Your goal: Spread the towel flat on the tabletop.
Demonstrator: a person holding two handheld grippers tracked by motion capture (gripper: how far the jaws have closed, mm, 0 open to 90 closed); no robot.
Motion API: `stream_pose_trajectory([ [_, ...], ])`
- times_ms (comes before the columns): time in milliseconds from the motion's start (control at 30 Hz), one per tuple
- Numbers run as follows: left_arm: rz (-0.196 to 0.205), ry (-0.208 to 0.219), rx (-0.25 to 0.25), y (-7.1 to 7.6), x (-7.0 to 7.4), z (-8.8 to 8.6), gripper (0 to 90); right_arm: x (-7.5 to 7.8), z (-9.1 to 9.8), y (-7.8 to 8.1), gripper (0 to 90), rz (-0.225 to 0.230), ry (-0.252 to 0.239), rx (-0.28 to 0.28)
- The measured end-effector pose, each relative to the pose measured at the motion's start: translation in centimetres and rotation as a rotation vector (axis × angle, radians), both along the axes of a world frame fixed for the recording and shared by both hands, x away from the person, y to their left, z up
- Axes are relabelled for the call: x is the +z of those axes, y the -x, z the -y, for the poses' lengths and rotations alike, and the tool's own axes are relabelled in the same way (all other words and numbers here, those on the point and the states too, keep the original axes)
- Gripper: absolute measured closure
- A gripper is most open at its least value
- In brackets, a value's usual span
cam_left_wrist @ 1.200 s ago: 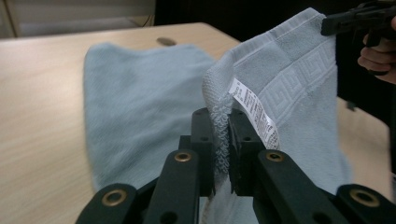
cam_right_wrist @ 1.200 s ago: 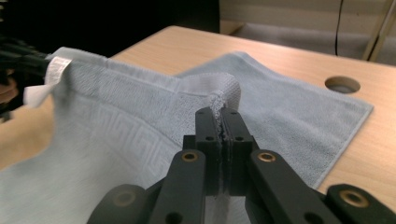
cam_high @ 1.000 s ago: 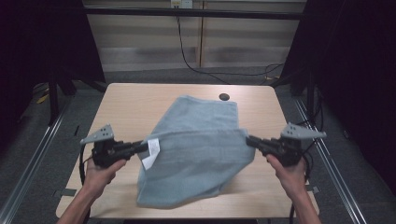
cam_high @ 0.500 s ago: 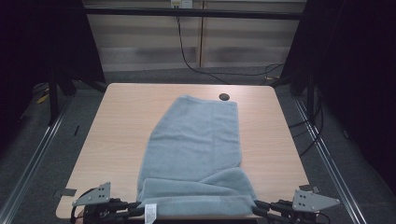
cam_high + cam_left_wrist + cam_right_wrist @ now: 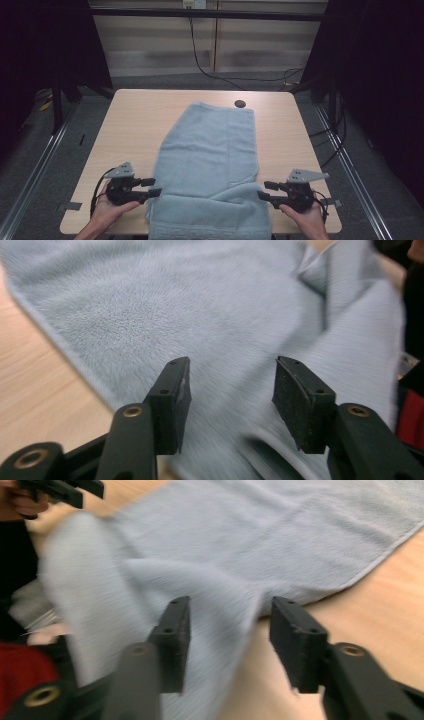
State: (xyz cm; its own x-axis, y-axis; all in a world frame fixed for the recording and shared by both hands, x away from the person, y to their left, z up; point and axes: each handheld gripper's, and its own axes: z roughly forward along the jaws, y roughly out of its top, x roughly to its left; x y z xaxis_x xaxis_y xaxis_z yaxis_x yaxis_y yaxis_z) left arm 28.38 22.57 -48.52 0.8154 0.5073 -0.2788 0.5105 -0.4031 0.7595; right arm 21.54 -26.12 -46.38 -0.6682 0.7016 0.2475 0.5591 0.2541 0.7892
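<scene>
The pale blue towel [image 5: 212, 165] lay lengthwise down the middle of the counter [image 5: 135, 120], its long axis running away from the person, its near end bunched and draping over the counter's near edge. The left gripper [image 5: 156, 187] sat just left of that near end, the right gripper [image 5: 262, 191] just right, equally close. Both grippers' jaws had just been opening, gripping nothing, with cloth lying loose past them.

No legible text, label, brand mark, number or sign found anywhere in the room as it stands. The light blue towel [image 5: 210, 165] carries no readable tag, the wooden table [image 5: 135, 120] bears no marking, and the black tongs show no lettering.
</scene>
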Motion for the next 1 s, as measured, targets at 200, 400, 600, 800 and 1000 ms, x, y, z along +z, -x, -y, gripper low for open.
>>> stream_pose_trajectory([
  [200,0.012,-0.094,-0.013,0.8,-1.6,0.8,49.4,-0.3,-1.3,-0.3,83.7,-0.021,-0.017,0.065],
  [400,0.021,-0.109,0.027,2.7,-1.5,0.4,49.8,0.7,0.2,5.6,85.0,0.005,-0.035,0.048],
  [600,0.004,-0.098,0.032,3.2,-1.5,0.0,48.5,0.3,1.6,8.8,76.2,-0.035,-0.027,0.053],
  [800,-0.015,-0.083,0.034,0.9,-1.1,0.5,44.1,0.6,1.0,5.5,64.5,-0.009,-0.041,0.03],
  [1000,-0.011,-0.113,0.055,-2.4,-1.3,1.9,43.9,-1.3,-2.0,-1.2,56.6,-0.057,0.085,0.059],
])
